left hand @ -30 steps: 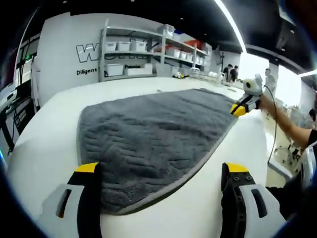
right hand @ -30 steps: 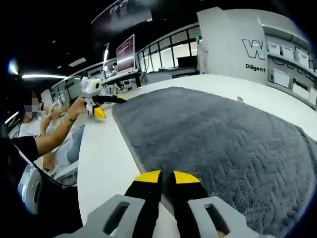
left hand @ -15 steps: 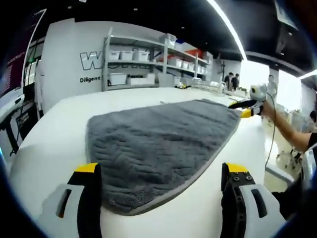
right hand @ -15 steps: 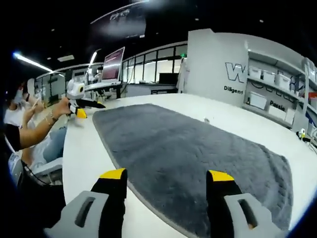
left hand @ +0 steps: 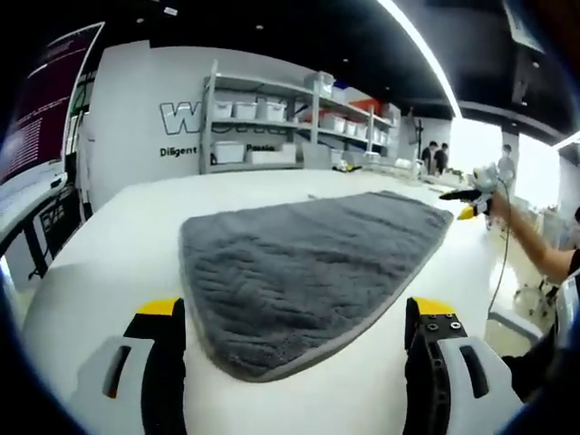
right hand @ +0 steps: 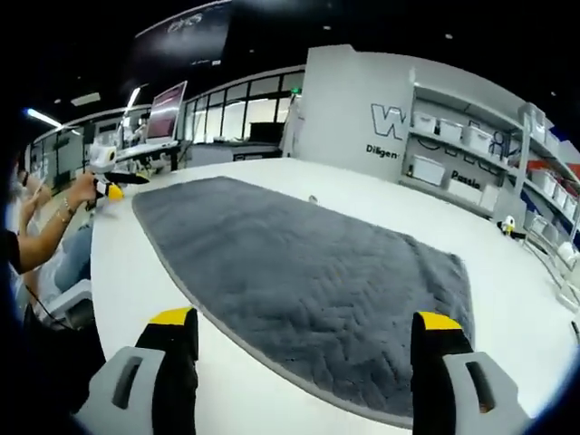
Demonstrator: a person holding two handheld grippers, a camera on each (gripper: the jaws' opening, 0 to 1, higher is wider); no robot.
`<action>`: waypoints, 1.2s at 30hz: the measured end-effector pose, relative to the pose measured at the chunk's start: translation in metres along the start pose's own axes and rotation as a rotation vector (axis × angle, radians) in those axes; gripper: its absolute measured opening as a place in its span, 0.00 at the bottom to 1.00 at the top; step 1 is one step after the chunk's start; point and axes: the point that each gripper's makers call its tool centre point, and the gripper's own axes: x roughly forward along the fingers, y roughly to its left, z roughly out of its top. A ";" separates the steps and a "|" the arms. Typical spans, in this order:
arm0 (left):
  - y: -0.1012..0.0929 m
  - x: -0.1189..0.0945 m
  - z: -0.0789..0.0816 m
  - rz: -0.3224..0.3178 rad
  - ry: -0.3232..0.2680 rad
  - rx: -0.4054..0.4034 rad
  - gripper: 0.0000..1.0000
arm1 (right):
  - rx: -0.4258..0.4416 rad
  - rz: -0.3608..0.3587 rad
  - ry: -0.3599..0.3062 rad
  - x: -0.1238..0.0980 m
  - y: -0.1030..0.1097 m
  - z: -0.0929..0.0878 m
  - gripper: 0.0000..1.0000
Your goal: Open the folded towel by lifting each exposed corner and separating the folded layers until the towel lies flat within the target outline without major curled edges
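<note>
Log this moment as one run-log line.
towel: flat on white table | left gripper: open, empty | right gripper: open, empty | both off towel

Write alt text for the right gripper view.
A grey textured towel lies spread flat on a white table, with the right tongs open just short of its near edge. At the far left, a hand holds the left tongs beyond the towel's far corner.

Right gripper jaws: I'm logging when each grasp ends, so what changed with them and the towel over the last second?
The right gripper went from jaws shut over the towel's near edge to jaws wide open, and both views have drawn back from the cloth. The left gripper stayed open. The towel stayed spread flat on the white table, holding its place.
</note>
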 end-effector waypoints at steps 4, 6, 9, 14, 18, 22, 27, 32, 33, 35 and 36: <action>0.002 -0.003 0.002 0.006 -0.012 -0.006 0.99 | 0.063 -0.060 -0.011 -0.015 -0.030 -0.010 0.92; 0.002 -0.004 0.001 0.010 -0.011 -0.007 0.99 | 0.069 -0.075 0.006 -0.019 -0.039 -0.016 0.79; 0.001 -0.005 0.001 0.011 -0.009 -0.006 0.99 | 0.038 -0.160 0.013 -0.029 -0.065 -0.025 0.66; -0.002 -0.004 0.004 0.007 -0.017 -0.002 0.99 | 0.109 -0.184 -0.024 -0.035 -0.088 -0.027 0.56; -0.004 -0.001 0.008 0.001 -0.026 0.001 0.99 | 0.117 -0.218 -0.044 -0.031 -0.110 -0.021 0.44; -0.007 0.004 0.008 -0.005 -0.009 0.007 0.99 | 0.141 -0.229 -0.039 -0.021 -0.123 -0.014 0.44; -0.010 0.007 0.009 -0.021 -0.005 0.013 0.99 | 0.133 -0.261 -0.028 -0.001 -0.140 -0.001 0.38; -0.016 0.005 0.006 -0.027 0.003 0.029 0.99 | 0.122 -0.271 -0.006 0.026 -0.160 0.014 0.36; -0.017 0.004 0.005 -0.028 0.007 0.032 0.99 | 0.119 -0.274 -0.005 0.031 -0.164 0.017 0.36; -0.019 0.003 0.003 -0.024 0.012 0.039 0.99 | 0.110 -0.287 0.000 0.042 -0.172 0.022 0.34; -0.020 0.004 0.002 -0.024 0.016 0.043 0.99 | 0.103 -0.292 0.004 0.047 -0.176 0.025 0.32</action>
